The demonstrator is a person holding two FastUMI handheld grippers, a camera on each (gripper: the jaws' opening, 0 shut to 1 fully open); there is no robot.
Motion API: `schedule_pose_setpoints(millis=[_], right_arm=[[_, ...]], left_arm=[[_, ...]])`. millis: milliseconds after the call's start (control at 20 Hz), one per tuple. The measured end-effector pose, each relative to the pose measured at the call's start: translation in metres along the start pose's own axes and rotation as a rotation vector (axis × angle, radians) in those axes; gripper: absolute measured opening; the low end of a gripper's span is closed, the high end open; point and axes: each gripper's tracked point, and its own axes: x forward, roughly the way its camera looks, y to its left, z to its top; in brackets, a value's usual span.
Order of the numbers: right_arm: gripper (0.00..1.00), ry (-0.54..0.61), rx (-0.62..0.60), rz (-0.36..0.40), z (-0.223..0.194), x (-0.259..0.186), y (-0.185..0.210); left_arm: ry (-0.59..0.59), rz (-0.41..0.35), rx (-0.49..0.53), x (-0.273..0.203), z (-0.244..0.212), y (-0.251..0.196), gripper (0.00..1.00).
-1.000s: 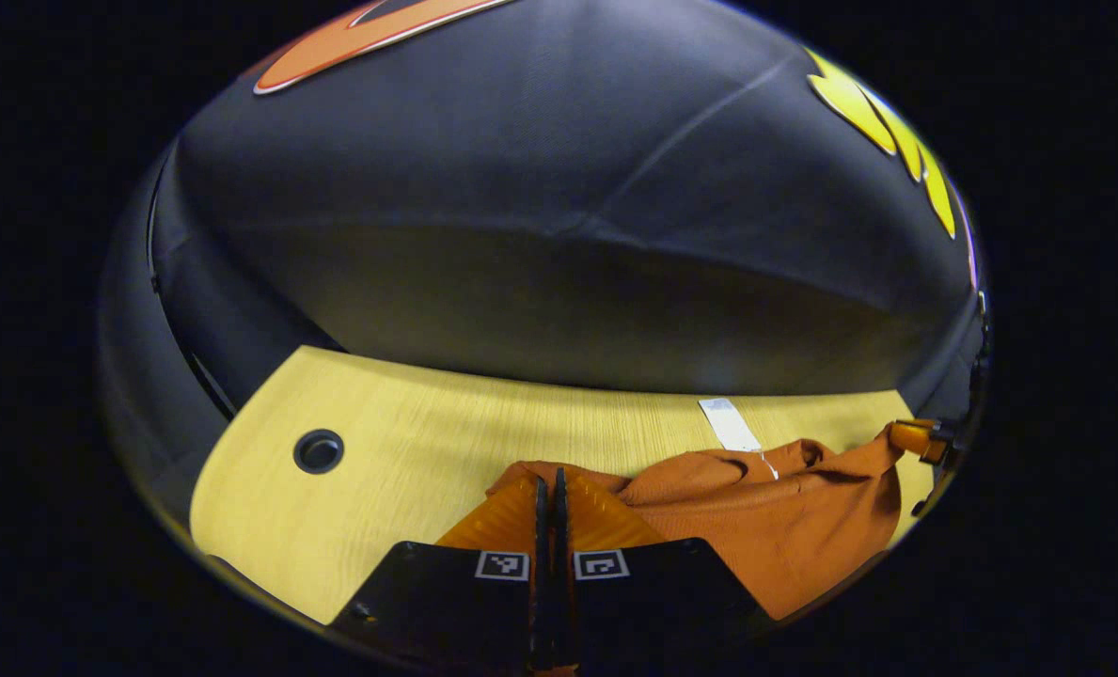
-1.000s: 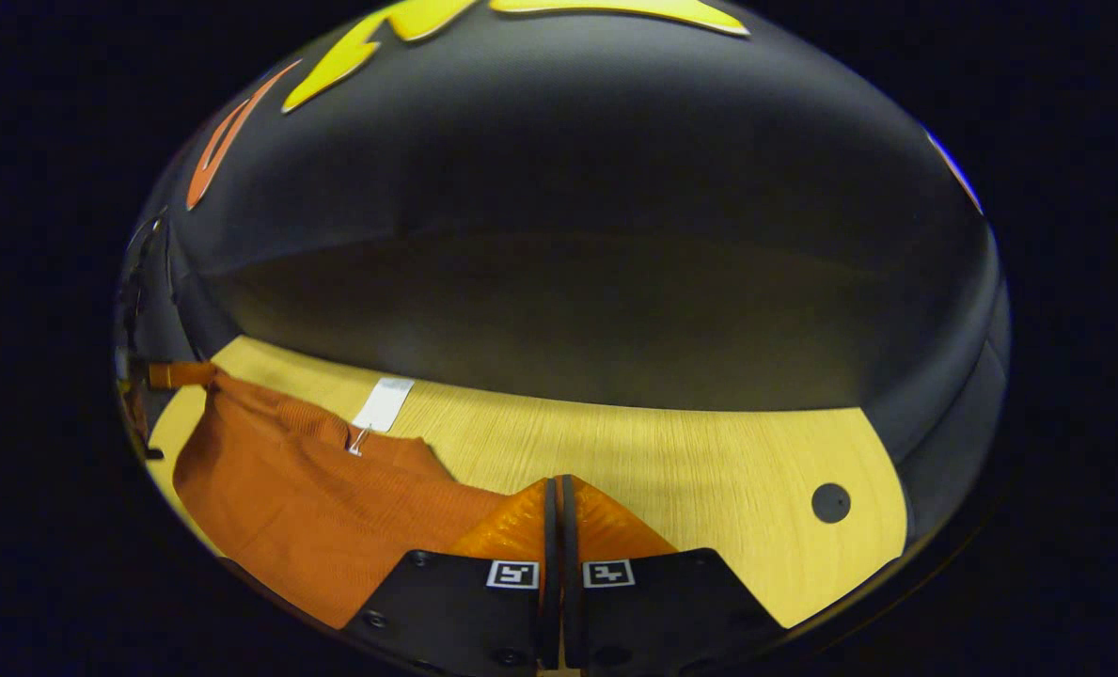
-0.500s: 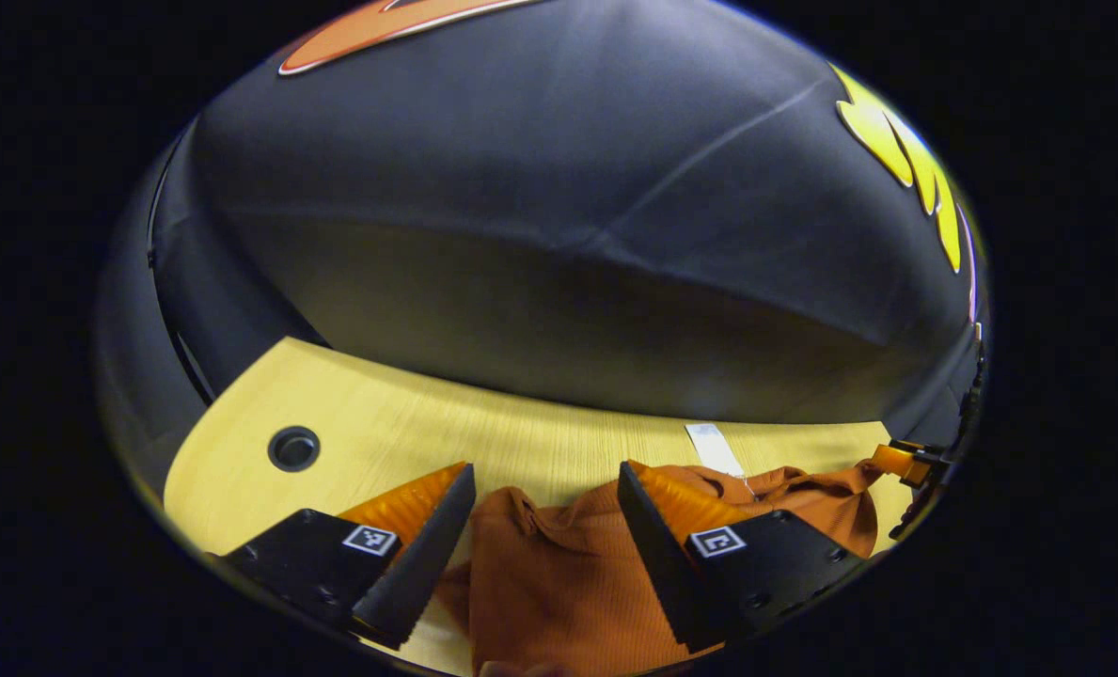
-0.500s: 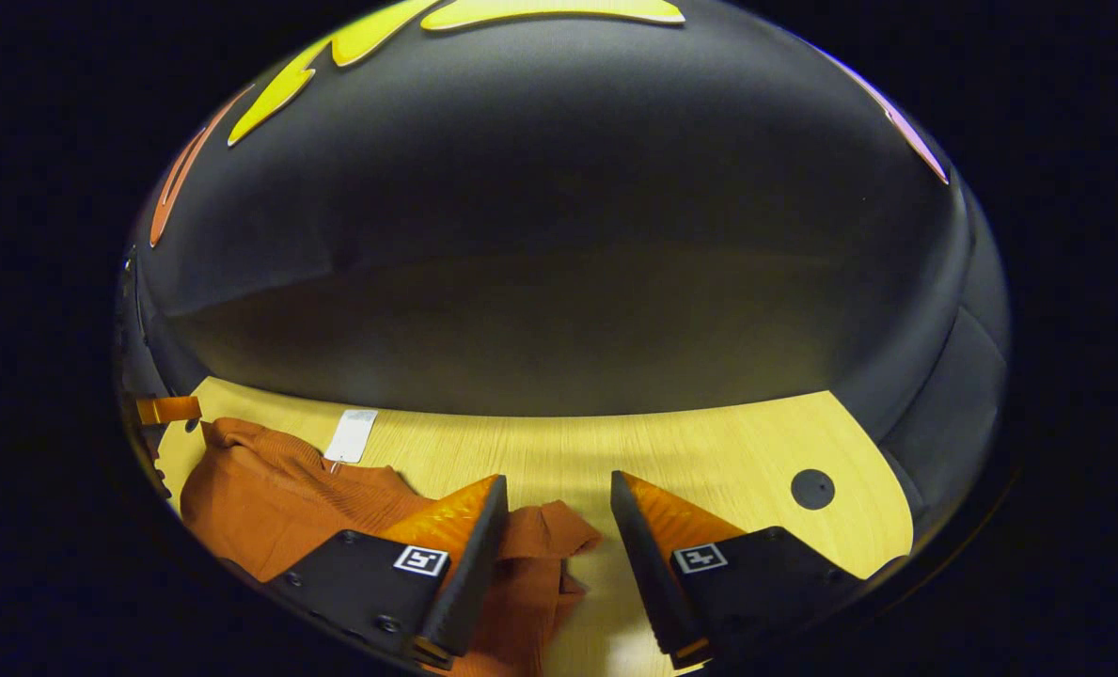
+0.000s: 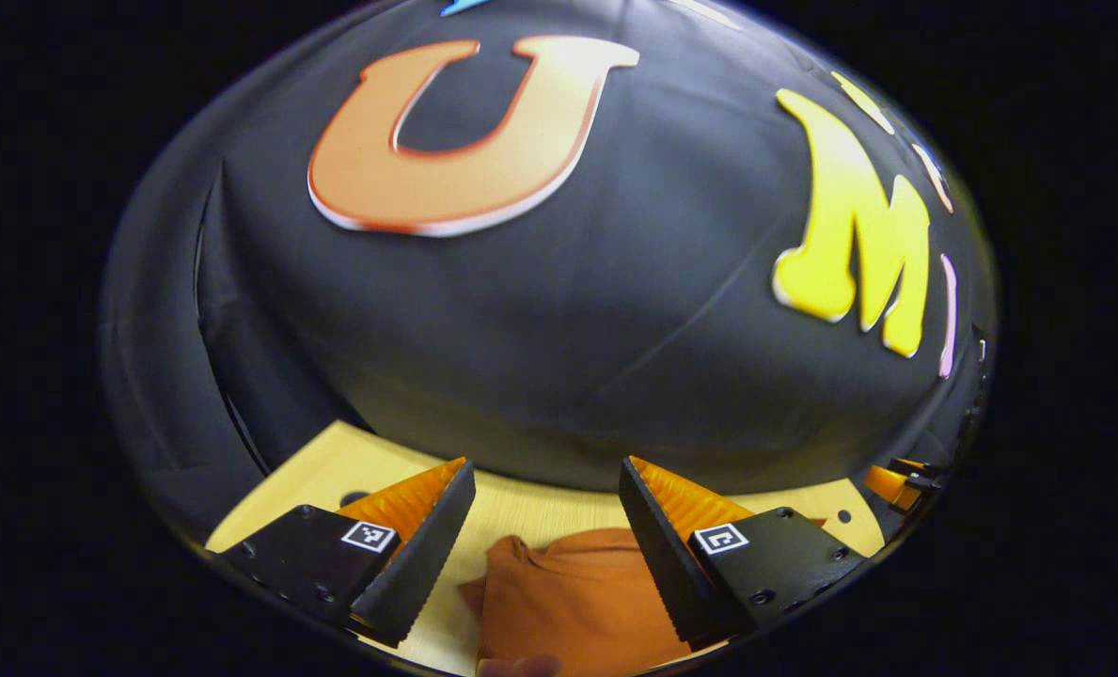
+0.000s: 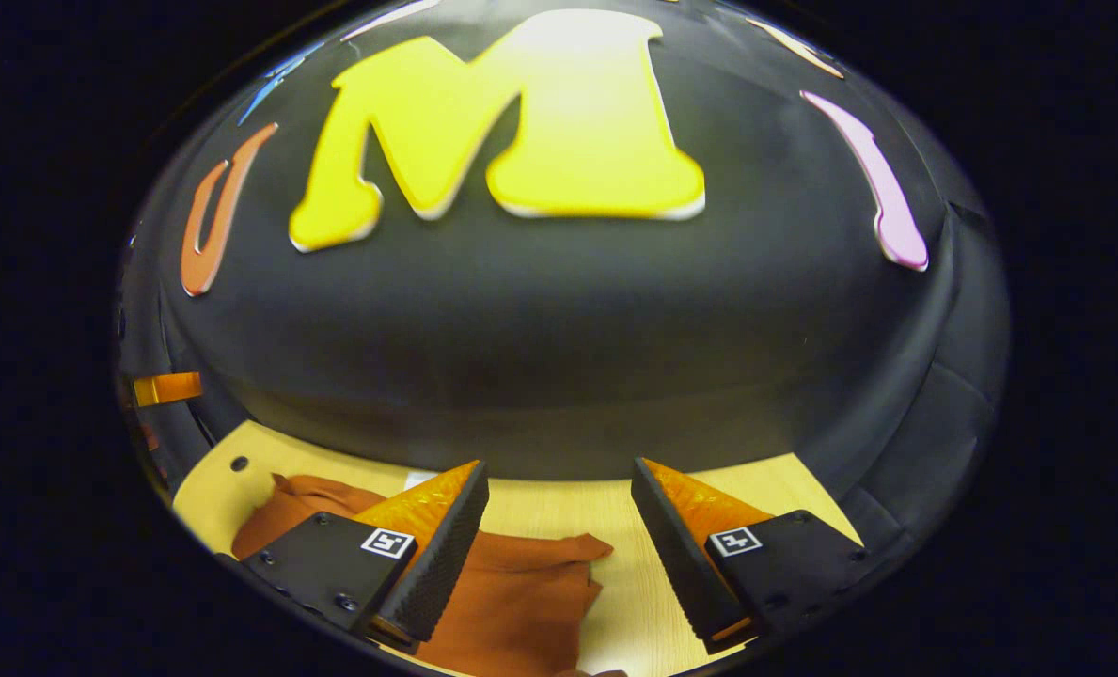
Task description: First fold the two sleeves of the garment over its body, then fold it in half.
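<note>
left gripper (image 5: 544, 555): jaws spread wide, empty. right gripper (image 6: 559, 555): jaws spread wide, empty. rust-orange ribbed knit garment (image 5: 568, 592) (image 6: 511, 592) lies bunched on pale wooden desk (image 5: 530, 508) (image 6: 615, 583), below and between jaws, ungripped.

Looks like a recording booth or lab setup, not anyone's home. Black cloth wall (image 6: 559, 329) hung all around a pale wood-grain desk (image 6: 634, 602), the office kind with a round cable hole (image 5: 355, 496).
</note>
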Motion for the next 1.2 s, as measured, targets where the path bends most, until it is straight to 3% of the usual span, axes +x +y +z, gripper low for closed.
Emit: schedule_pose_setpoints(millis=[250, 500, 750, 900, 1200], right_arm=[[0.97, -0.165, -0.027, 0.041, 0.054, -0.080, 0.002], [0.94, -0.366, -0.031, 0.052, 0.109, -0.182, 0.013], [0.96, -0.375, -0.003, 0.059, 0.090, -0.246, 0.038], [0.94, -0.369, -0.027, 0.054, 0.063, -0.279, 0.047], [0.95, -0.397, -0.024, 0.052, 0.053, -0.316, 0.053]], left_arm=[[-0.195, -0.002, 0.050, -0.093, 0.083, -0.029, 0.98], [-0.290, -0.029, 0.080, -0.190, 0.112, -0.058, 0.98], [-0.322, -0.045, 0.134, -0.264, 0.089, -0.063, 0.98], [-0.307, -0.075, 0.113, -0.299, 0.063, -0.080, 0.98], [-0.314, -0.099, 0.121, -0.329, 0.042, -0.096, 0.98]])
